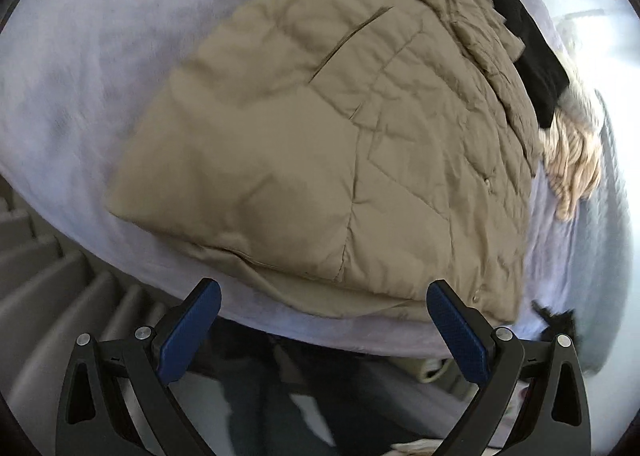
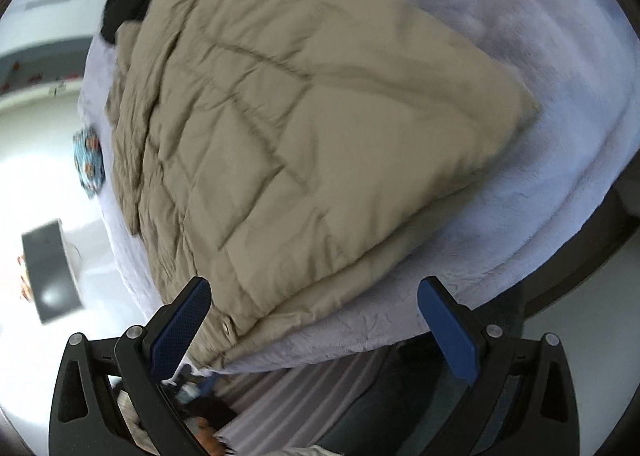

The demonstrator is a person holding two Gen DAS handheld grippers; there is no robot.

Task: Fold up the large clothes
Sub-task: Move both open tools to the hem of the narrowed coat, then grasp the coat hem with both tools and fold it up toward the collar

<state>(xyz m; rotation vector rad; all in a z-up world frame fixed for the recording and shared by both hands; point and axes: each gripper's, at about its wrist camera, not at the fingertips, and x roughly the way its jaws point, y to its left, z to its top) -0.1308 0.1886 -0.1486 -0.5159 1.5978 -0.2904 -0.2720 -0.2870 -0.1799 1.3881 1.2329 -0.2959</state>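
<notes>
Both your left gripper [image 1: 323,298] and right gripper [image 2: 314,296] gape empty — the quilted coat [image 1: 320,136] looks puffy, slippery (bulky too); pinch its near hem.

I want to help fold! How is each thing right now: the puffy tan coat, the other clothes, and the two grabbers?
Quilted tan padded coat: folded over, lying on the pale lilac fleece blanket.
Black garment: partly under the coat's far end.
Cream striped garment: crumpled beside the coat.
Left gripper: open, empty.
Right gripper: open, empty.
</notes>
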